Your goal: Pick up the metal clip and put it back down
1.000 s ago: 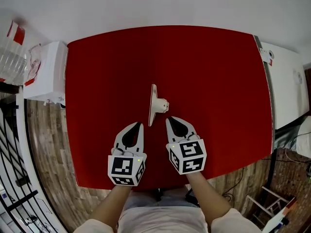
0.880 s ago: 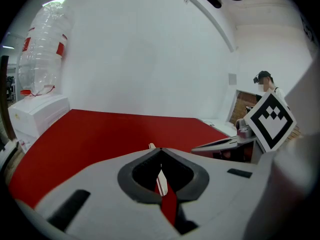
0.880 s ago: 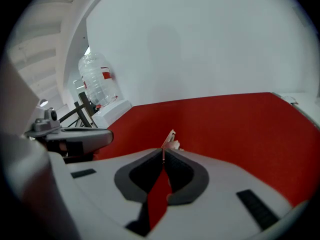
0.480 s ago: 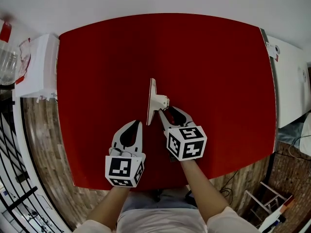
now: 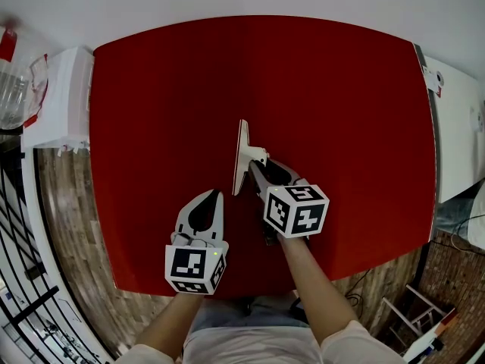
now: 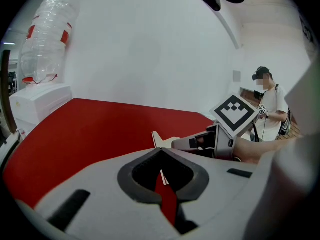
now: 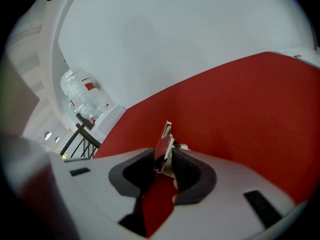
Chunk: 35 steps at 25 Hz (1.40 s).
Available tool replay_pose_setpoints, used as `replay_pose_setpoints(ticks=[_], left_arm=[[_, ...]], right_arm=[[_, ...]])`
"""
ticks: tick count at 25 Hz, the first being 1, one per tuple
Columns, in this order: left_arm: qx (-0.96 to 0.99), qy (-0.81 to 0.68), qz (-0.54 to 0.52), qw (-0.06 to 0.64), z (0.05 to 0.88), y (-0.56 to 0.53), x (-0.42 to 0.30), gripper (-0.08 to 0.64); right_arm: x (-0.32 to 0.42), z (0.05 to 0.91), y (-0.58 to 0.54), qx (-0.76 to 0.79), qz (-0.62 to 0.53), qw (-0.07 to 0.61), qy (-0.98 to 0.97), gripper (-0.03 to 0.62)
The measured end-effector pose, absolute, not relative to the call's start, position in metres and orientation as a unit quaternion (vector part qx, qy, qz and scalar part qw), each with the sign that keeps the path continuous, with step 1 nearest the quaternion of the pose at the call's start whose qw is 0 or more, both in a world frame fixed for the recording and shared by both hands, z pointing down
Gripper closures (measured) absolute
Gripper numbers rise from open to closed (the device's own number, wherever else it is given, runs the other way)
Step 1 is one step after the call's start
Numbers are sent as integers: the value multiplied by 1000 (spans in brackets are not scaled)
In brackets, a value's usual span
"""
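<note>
A: Entry, head view. Biggest item first?

B: Red table, filling most of the view. A white cabinet stands beside its left edge, and a clear plastic bottle is at the cabinet's far side.

A: The tongs?

B: The left gripper sits over the near part of the table, well short of the work. Its jaws are pressed together, tips meeting, with nothing between them (its own view shows only red table through the gap behind the tips).

A: And the other one?

B: The right gripper reaches further in, angled toward the left. Its jaws are pinching the metal clip. In the right gripper view the clip's flat plate and spring end stand between the two dark pads, with both pads against it.

A: Clip position?

B: Near the middle of the table, slightly toward the person. It stands upright on its long edge, the flat plate on the left and the handle end on the right, in the jaws. I cannot tell whether its lower edge touches the table.
</note>
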<state>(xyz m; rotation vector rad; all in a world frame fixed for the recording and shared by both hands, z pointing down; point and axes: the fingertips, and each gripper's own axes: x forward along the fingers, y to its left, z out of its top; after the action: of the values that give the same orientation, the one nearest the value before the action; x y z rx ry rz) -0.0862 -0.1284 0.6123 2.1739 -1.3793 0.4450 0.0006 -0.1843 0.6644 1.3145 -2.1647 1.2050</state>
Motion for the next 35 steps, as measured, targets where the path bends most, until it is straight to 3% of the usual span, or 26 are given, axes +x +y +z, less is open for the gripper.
replay_pose_setpoints(ticks=[8, 21, 35], left_arm=[[797, -521, 165, 259, 613, -131, -94, 554], [798, -523, 160, 255, 596, -128, -91, 554], [794, -546, 142, 228, 517, -101, -107, 554]], right_arm=[[-10, 651, -188, 448, 428, 129, -774, 566], [-6, 629, -186, 446, 417, 126, -782, 572], [-4, 535, -148, 435, 368, 113, -814, 574]])
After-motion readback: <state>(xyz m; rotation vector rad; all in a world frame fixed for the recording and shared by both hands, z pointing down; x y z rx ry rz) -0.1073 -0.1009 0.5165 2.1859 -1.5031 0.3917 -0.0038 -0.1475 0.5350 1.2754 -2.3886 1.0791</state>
